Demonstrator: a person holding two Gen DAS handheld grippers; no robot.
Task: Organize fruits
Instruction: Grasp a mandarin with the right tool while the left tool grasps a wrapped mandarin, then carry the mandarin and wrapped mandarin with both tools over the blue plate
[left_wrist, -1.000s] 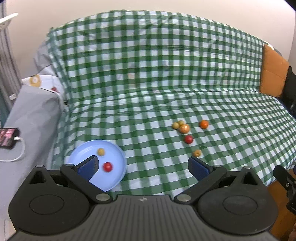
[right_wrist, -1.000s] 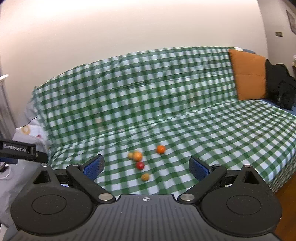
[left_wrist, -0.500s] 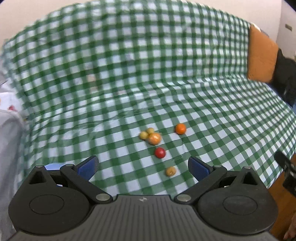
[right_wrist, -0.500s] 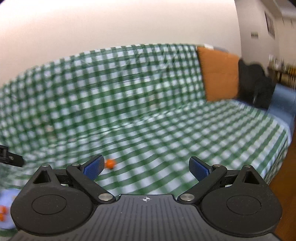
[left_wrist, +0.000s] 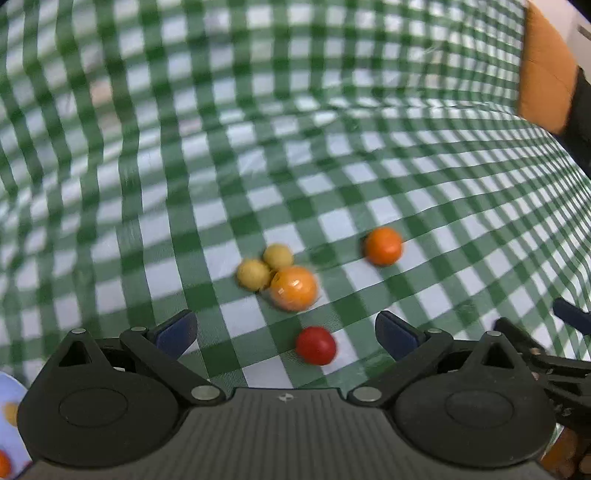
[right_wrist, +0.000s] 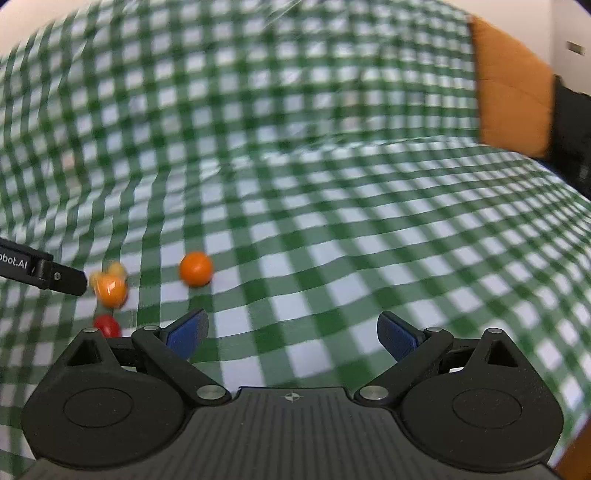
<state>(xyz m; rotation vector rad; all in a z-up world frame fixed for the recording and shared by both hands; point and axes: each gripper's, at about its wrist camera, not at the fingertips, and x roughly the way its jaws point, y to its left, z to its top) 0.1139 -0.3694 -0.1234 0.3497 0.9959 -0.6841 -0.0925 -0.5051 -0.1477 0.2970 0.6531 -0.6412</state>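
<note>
Left wrist view: my left gripper (left_wrist: 284, 334), jaws wide and empty, has swung from plate (left_wrist: 11, 391) to red fruit (left_wrist: 316, 345); next pick.

A green-and-white checked cloth (left_wrist: 258, 155) is spread over a sofa, covering both seat and backrest; in the right wrist view the same cloth (right_wrist: 332, 206) fills most of the frame and is blurred. An orange cushion (left_wrist: 543, 70) is seen at about 2 o'clock in the left wrist view, propped against the backrest at the sofa's far end. In the right wrist view the cushion (right_wrist: 509, 88) also sits at 2 o'clock. A dark object (right_wrist: 572, 129), too blurred to be identified, is set just beside the cushion at 3 o'clock.
</note>
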